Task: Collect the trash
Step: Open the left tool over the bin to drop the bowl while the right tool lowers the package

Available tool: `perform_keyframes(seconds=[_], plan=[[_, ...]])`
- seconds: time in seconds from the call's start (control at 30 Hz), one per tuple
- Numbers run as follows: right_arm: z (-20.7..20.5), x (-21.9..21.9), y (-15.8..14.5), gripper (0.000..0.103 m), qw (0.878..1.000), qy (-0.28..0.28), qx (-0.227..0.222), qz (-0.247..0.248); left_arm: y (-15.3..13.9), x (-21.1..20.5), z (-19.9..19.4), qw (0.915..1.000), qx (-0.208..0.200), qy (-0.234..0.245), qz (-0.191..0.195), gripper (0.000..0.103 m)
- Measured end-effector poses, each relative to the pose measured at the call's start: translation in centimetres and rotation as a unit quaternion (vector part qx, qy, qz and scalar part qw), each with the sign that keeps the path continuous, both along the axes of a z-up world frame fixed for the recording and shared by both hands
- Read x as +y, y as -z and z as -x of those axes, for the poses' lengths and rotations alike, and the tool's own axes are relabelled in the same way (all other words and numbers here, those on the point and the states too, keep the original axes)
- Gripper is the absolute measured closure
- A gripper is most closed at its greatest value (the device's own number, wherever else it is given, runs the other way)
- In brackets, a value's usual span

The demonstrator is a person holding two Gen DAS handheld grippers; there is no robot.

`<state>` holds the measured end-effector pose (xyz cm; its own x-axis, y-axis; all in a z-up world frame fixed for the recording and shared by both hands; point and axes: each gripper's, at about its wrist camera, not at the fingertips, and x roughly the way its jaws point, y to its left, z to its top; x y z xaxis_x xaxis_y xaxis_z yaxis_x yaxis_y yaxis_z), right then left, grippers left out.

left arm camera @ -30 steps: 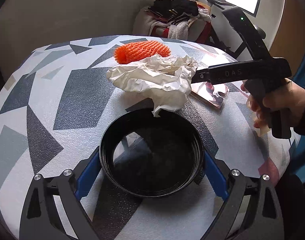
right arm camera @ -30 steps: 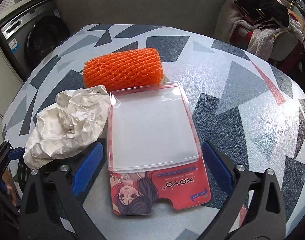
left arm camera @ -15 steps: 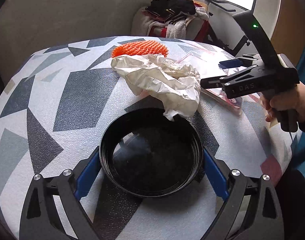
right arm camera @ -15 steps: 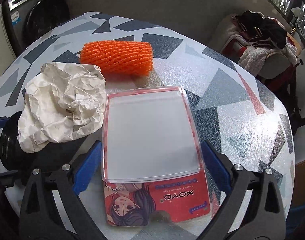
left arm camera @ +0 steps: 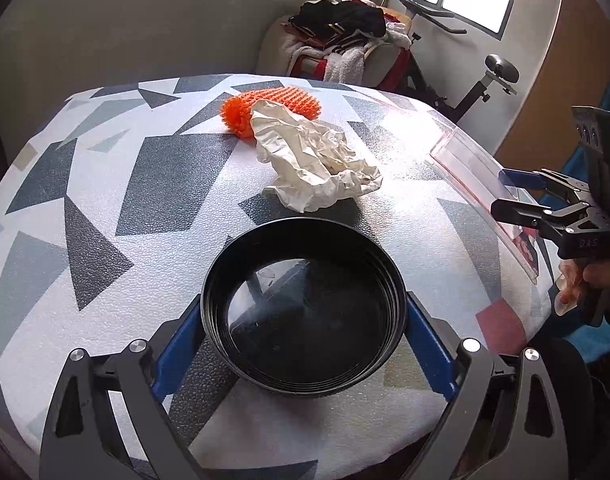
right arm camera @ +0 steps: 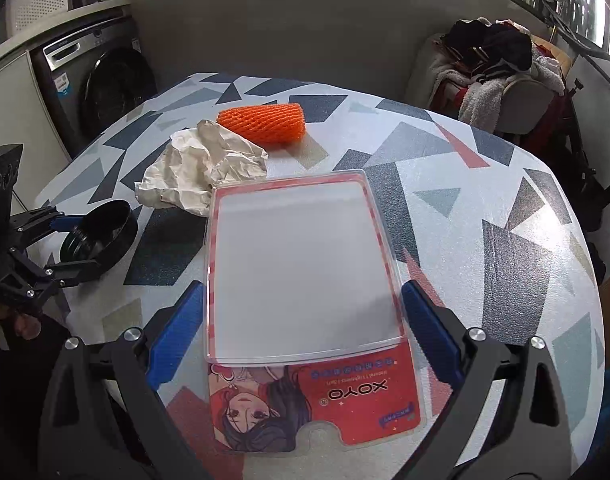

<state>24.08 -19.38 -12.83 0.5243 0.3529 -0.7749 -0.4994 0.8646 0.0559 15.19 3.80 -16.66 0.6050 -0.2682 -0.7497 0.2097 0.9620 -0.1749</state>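
Two grippers each grip a piece of trash: the left gripper (left arm camera: 305, 320) clamps a black bowl (left arm camera: 303, 306) between its blue pads, and the right gripper (right arm camera: 305, 328) clamps a clear blister package (right arm camera: 303, 276) with a red card. Beyond the bowl on the patterned table (left arm camera: 165, 168) lies crumpled paper (left arm camera: 315, 168), touching an orange foam net (left arm camera: 265, 110) behind it.
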Motion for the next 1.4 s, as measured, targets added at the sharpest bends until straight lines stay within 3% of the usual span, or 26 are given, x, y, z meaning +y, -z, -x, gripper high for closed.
perform_keyframes(seconds=[0.43,0.87,1.17,1.4], plan=[[7.8,-1.0,-2.0,0.008,0.996,0.017,0.000,-0.092,-3.2,-3.7,8.2,0.9977,-0.030,0.061,-0.003,0.012],[13.3,-1.7,-2.8,0.008,0.994,0.011,-0.011,-0.110,-0.1,-7.0,12.9,0.9921,0.017,0.122,-0.025,0.009],[15.9,-1.7,-1.5,0.008,0.992,0.008,0.003,-0.129,-2.6,-3.6,14.6,0.9965,-0.037,0.073,0.017,0.006],[18.5,0.5,0.4,0.008,0.994,-0.036,0.009,-0.099,-3.9,-0.9,16.2,0.9957,-0.076,0.035,0.040,0.006]])
